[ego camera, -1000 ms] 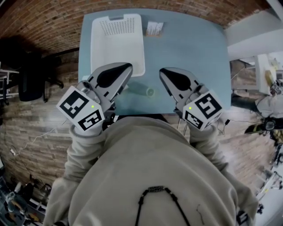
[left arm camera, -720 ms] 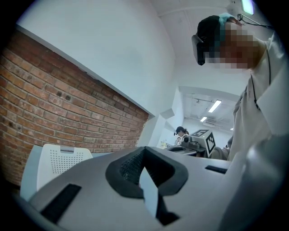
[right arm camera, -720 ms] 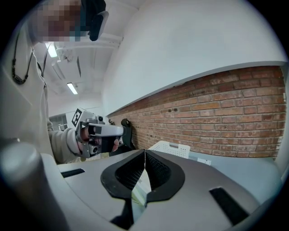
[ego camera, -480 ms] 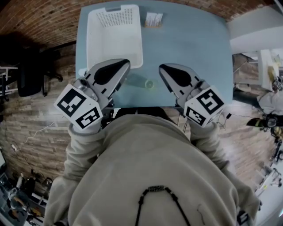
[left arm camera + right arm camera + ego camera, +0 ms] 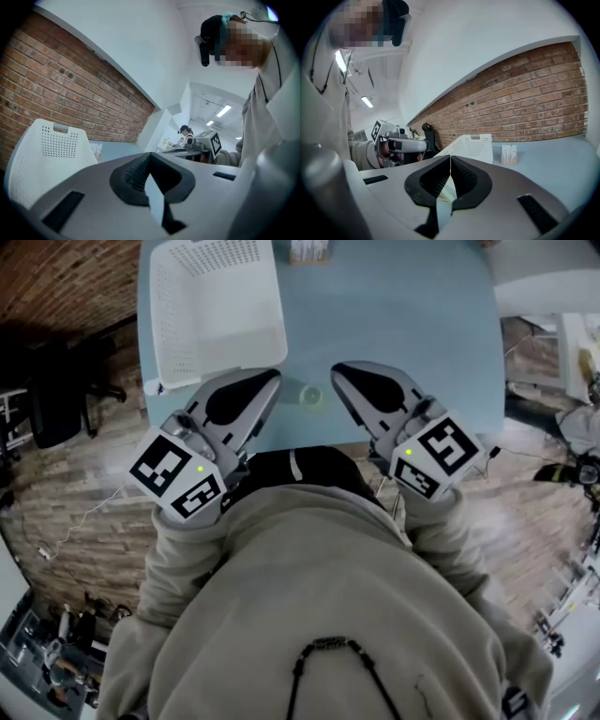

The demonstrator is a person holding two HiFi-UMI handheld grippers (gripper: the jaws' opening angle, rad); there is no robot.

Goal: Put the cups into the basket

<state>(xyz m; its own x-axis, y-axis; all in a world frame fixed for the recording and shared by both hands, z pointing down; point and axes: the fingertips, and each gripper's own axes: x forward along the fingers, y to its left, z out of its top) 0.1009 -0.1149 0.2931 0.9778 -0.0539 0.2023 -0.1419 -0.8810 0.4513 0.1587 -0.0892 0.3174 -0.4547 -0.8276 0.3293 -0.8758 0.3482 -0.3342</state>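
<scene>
cup (image 5: pixel 309 396): one is lying in view, apparently alone
basket (image 5: pixel 220 329): one is standing
small stand (image 5: pixel 307 250): one is standing

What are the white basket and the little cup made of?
The basket looks like matte white plastic: it has thin moulded walls full of small, even holes. The cup seems to be pale green, slightly see-through plastic, but it is too small here to be sure.

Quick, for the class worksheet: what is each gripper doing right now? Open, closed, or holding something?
Left gripper: closed, nothing between its jaws.
Right gripper: closed, holding nothing.
</scene>
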